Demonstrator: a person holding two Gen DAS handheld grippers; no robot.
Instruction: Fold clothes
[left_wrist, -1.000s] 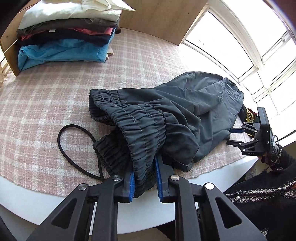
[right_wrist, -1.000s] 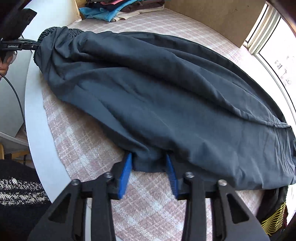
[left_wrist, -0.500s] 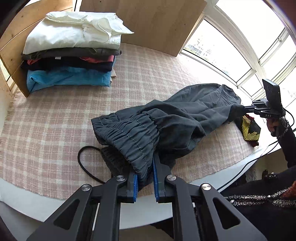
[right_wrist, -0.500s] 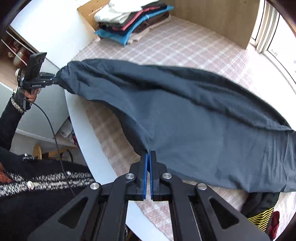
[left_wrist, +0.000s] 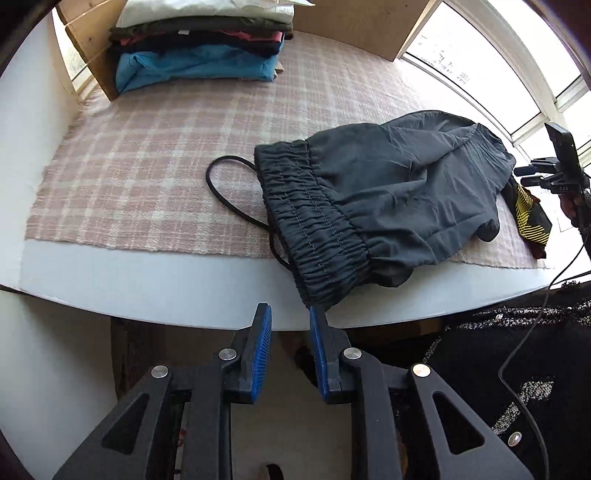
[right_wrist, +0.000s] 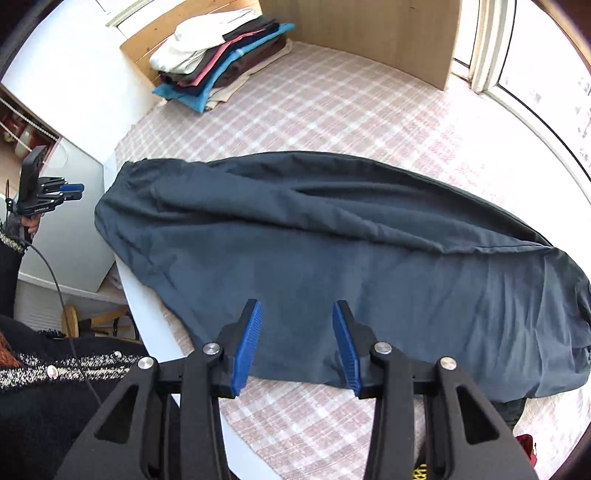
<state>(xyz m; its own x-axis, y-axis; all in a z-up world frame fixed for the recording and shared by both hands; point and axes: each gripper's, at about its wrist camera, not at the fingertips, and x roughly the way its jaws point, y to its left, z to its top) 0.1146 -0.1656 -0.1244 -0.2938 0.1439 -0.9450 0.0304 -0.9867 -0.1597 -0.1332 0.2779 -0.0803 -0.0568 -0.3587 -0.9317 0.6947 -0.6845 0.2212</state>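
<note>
Stack (left_wrist: 199, 48): folded clothes, far left on the table, against a wooden board (left_wrist: 354, 22). White piece on top, blue at the bottom. Counts as finished work.

Cloth (left_wrist: 147, 177): pink plaid, spread over the white table (left_wrist: 147, 280). The shorts and the stack both rest on it.

Cord (left_wrist: 225, 192): black loop, lies on the cloth just left of the waistband, running under it.

Left gripper (left_wrist: 290, 321): jaws apart, nothing between them. Sits off the near table edge; its right finger is just beside the waistband corner, and contact cannot be told.

Shorts (left_wrist: 388, 199): dark grey, elastic waistband (left_wrist: 314, 221) toward the left gripper, body stretching away to the right. Laid out long and fairly flat, waistband corner overhanging the cloth onto bare table. Some creases run along the upper half in the right wrist view (right_wrist: 332, 236). No fold made in them, as far as can be seen.

Right gripper (right_wrist: 295, 332): jaws wide apart, holding nothing, poised over the near hem of the shorts.

Yellow-striped garment (left_wrist: 532, 214): dark, bunched at the far right end, partly under the shorts. Unfolded.

Status, by judgement: stack done; shorts spread but folding not begun; striped garment left after that.
</note>
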